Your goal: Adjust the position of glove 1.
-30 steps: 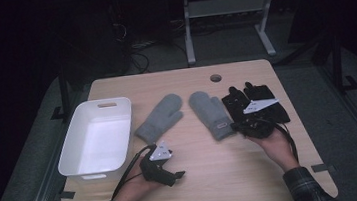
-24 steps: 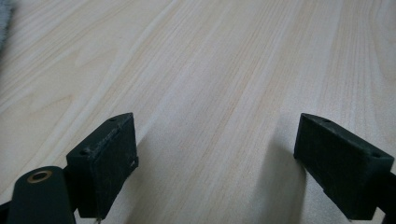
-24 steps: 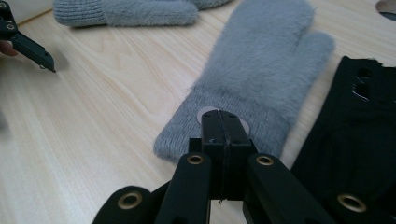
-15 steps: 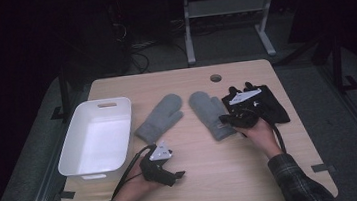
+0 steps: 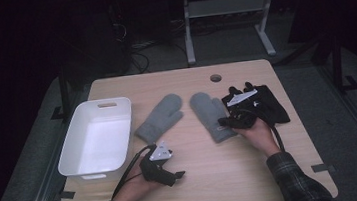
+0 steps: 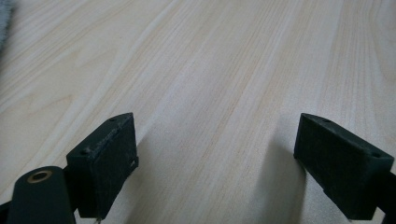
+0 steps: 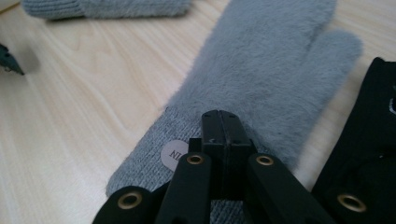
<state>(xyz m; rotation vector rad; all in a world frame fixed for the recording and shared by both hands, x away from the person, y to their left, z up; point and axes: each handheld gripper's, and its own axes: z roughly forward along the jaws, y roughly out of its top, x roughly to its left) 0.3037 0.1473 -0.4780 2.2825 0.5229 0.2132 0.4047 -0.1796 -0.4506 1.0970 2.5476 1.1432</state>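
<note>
Two grey mittens lie mid-table: the left mitten (image 5: pixel 161 118) (image 7: pixel 107 7) and the right mitten (image 5: pixel 210 114) (image 7: pixel 261 74). A pair of black gloves (image 5: pixel 267 103) (image 7: pixel 369 154) lies just right of them. My right gripper (image 5: pixel 225 122) (image 7: pixel 220 119) is shut, its jaws pressed together just over the right mitten's ribbed cuff beside a small round label; nothing shows between the pads. My left gripper (image 5: pixel 175 176) (image 6: pixel 215 140) rests low on the bare wood near the front edge, jaws wide apart and empty.
A white plastic bin (image 5: pixel 67 165) stands empty at the table's left side. The wooden table (image 5: pixel 224 176) has a round cable hole (image 5: pixel 215 78) near its far edge. A metal stand and cables sit on the dark floor beyond.
My right hand has slid left from above the black gloves to the right mitten's cuff. The left hand and the mittens have stayed where they were.
</note>
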